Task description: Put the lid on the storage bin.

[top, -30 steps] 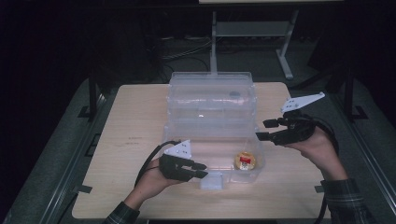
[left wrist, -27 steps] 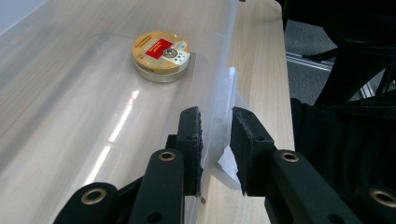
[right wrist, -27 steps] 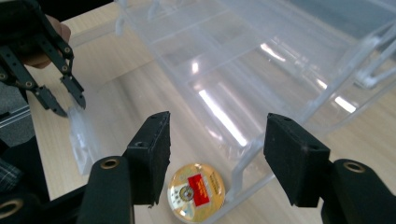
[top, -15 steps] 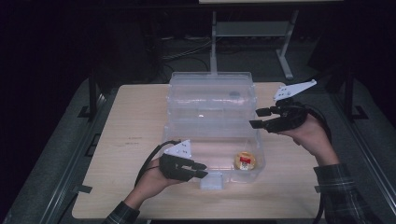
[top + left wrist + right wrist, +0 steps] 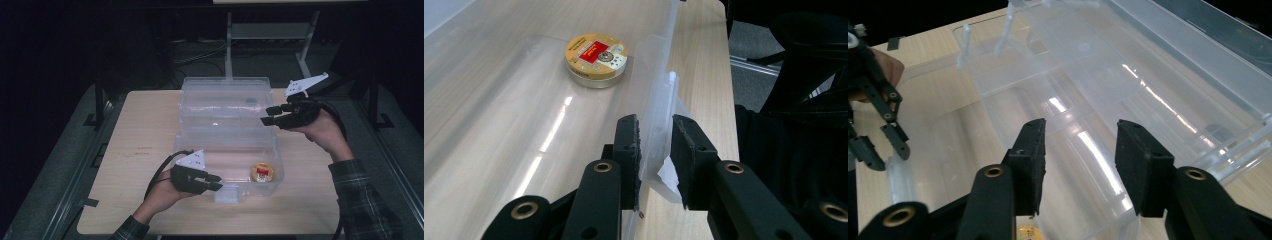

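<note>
A clear plastic box [image 5: 196, 162] stands on the table with its lid [image 5: 225, 95] folded open behind it. Inside, at the front right, lies a round tin [image 5: 262, 172] with a red label [image 5: 596, 59]. My left gripper [image 5: 216, 182] is shut on the box's front wall [image 5: 659, 107], one pad inside and one outside. My right gripper [image 5: 266, 116] hovers at the lid's right end, tips pointing left. Its jaws [image 5: 1079, 135] have just been closing and stand open with nothing between them, the lid below.
The box sits mid-table on the pale wooden top [image 5: 145, 135], with bare wood to its left and right. A metal stand [image 5: 272, 31] rises behind the far edge. Dark floor surrounds the table. My left gripper [image 5: 878, 125] is at the left edge of the right gripper view.
My right gripper has moved left and slightly up from beside the box to the lid's right end, and its jaws have narrowed. The left gripper has stayed put.
</note>
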A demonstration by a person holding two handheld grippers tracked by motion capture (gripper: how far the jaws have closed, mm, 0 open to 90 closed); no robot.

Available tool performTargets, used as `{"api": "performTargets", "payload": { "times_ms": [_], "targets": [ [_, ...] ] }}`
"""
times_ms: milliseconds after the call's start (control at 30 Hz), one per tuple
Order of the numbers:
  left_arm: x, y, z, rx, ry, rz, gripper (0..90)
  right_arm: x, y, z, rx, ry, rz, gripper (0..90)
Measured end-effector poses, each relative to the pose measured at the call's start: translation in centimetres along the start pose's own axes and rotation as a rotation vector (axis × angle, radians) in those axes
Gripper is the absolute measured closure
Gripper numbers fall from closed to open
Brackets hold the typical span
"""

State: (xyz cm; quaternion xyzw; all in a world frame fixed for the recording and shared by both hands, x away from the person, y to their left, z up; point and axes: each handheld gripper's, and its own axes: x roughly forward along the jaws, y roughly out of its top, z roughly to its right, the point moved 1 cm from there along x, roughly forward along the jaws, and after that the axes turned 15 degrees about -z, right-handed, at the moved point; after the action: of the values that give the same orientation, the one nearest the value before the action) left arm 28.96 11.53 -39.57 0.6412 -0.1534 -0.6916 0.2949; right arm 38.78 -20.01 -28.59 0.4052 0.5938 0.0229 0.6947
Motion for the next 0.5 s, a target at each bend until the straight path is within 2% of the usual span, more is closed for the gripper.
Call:
{"api": "performTargets", "payload": {
  "times_ms": [233, 500],
  "targets": [
    [0.0, 0.0, 0.0, 0.001, -0.001, -0.004, 73.2, 0.8, 1.2, 1.0, -0.017, 0.004, -0.012, 58.8],
    [-0.1, 0.0, 0.0, 0.004, 0.000, -0.007, 73.2, 1.5, 2.2, 2.0, -0.074, -0.006, -0.024, 65.3]
  ]
}}
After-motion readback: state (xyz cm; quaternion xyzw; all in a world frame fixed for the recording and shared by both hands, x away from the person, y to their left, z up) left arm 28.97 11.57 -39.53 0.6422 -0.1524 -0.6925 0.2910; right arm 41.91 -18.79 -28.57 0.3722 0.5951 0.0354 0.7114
